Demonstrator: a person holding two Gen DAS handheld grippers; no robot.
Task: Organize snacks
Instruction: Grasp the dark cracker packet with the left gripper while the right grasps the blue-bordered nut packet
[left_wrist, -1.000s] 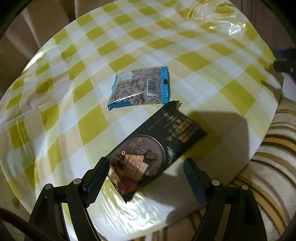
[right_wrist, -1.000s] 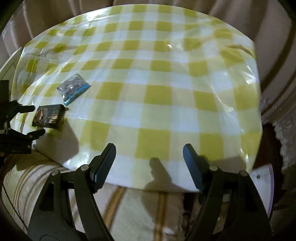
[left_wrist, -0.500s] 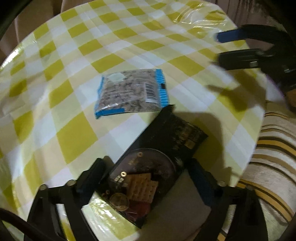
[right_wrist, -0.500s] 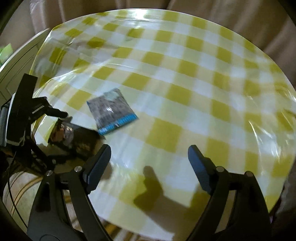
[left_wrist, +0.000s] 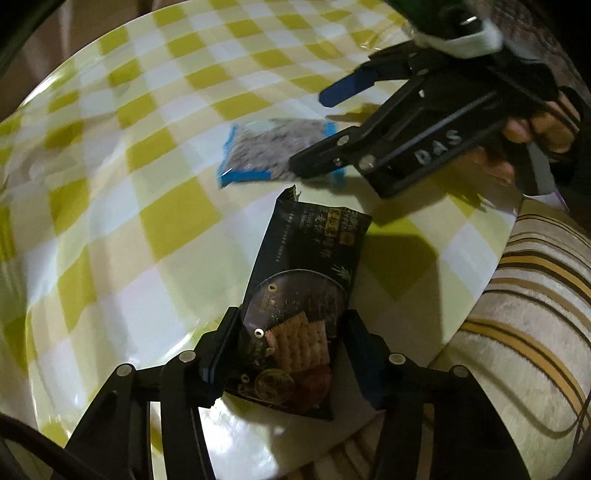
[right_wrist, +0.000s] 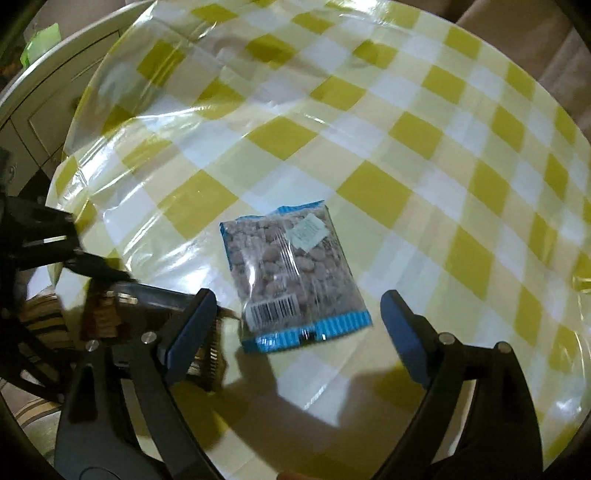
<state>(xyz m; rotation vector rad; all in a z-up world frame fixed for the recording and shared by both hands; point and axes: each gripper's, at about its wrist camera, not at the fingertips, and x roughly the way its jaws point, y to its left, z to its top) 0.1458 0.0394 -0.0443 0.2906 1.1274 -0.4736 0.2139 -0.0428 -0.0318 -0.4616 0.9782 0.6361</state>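
— Black cracker packet (left_wrist: 299, 314): what differs from a second ago?

— The left gripper (left_wrist: 291, 347) has just been closing; its pads now press the packet's sides, where before they stood clear. The right gripper (right_wrist: 295, 325) has swung in from the far side and has been opening.

— Holding anything?

— No. Its jaws are spread wide over the blue-edged nut bag (right_wrist: 291, 273), not touching it.

— Room?

— Both snacks lie near the checked table (right_wrist: 424, 122)'s near edge, beside the striped cushion (left_wrist: 528, 325); the far side lies open.
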